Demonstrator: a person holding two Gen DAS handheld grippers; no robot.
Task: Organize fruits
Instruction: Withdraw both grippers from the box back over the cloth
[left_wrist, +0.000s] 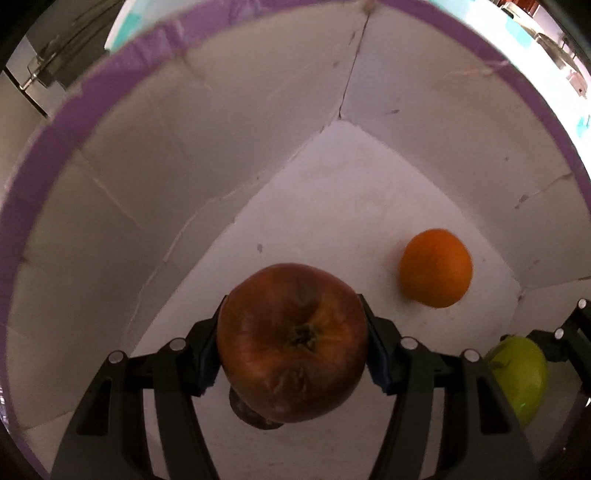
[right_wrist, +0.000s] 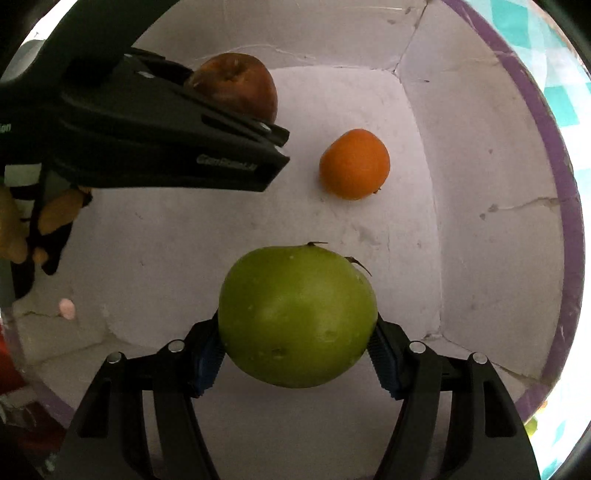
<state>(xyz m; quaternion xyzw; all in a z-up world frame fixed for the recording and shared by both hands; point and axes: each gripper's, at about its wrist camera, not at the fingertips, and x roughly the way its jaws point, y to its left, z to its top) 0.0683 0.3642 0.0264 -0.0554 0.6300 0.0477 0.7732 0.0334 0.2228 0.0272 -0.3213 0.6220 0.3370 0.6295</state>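
Note:
My left gripper (left_wrist: 291, 343) is shut on a red-brown apple (left_wrist: 291, 343) and holds it inside a white box with a purple rim (left_wrist: 85, 103), just above the floor. My right gripper (right_wrist: 297, 332) is shut on a green apple (right_wrist: 297, 317) in the same box (right_wrist: 480, 184). An orange (left_wrist: 436, 273) lies on the box floor, ahead and right of the red apple. It also shows in the right wrist view (right_wrist: 354, 164), beyond the green apple. The green apple (left_wrist: 521, 373) shows at the left view's right edge. The left gripper (right_wrist: 236, 107) with the red apple (right_wrist: 240, 85) shows at upper left.
The box walls stand close on all sides, creased and cracked. A teal-and-white checked cloth (right_wrist: 554, 74) lies outside the box on the right. A gloved hand (right_wrist: 55, 218) holds the left gripper at the left edge.

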